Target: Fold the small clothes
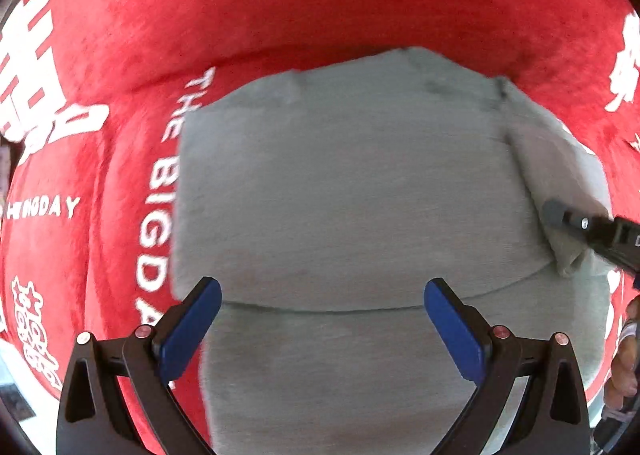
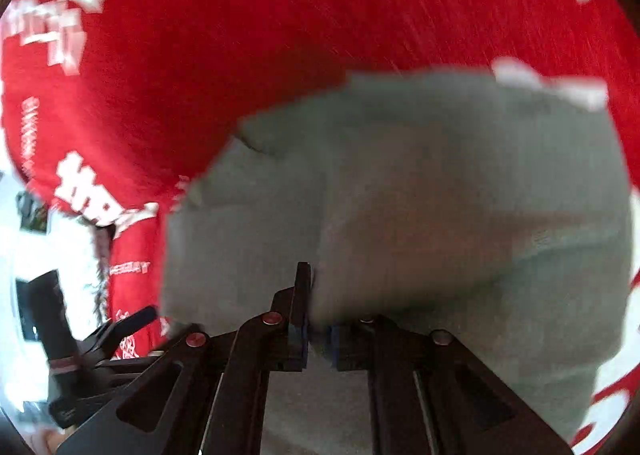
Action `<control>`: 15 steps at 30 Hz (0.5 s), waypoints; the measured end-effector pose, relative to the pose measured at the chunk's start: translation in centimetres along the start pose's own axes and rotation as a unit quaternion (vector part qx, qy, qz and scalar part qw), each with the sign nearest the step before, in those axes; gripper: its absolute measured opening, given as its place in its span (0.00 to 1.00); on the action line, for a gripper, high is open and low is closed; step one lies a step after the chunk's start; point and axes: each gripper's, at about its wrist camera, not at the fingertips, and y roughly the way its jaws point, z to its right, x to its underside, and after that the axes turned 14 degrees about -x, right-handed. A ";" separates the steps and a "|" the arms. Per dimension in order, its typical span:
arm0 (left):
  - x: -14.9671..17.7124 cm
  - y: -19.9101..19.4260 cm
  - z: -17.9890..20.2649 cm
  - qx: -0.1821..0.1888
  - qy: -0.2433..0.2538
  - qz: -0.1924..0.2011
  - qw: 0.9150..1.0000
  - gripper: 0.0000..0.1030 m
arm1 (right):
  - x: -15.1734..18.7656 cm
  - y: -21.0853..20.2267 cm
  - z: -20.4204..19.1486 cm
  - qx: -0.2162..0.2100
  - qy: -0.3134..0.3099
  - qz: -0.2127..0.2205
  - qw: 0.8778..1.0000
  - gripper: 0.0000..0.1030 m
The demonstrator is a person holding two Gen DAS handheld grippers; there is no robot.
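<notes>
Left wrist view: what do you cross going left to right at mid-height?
Red cloth with white "THE BIG DAY" lettering → grey garment → its raised edge fold → right gripper, jaws pinching that fold.

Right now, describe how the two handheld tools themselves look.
Both look alike. The left tool has black angular linkage arms, round red pivot caps and flat blue pads on its fingers. The right tool shows the same black frame, red caps and blue pads. No cables or sleeves are visible.
</notes>
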 end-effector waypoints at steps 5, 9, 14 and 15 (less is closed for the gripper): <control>0.7 0.8 -3.3 0.014 -0.027 -0.009 1.000 0.99 | 0.8 -2.3 1.9 -0.023 0.080 0.047 0.995 0.49; 0.0 0.8 -4.8 0.057 -0.054 -0.006 0.997 0.99 | -0.1 -4.1 3.4 0.000 0.134 0.110 0.985 0.08; -1.3 0.8 -7.6 0.128 -0.100 0.005 0.987 0.99 | -1.3 -2.0 -2.9 0.015 -0.024 0.074 0.997 0.08; -1.5 0.8 -8.0 0.135 -0.107 0.006 0.985 0.99 | -1.0 -0.6 -5.0 0.029 -0.077 0.046 0.996 0.08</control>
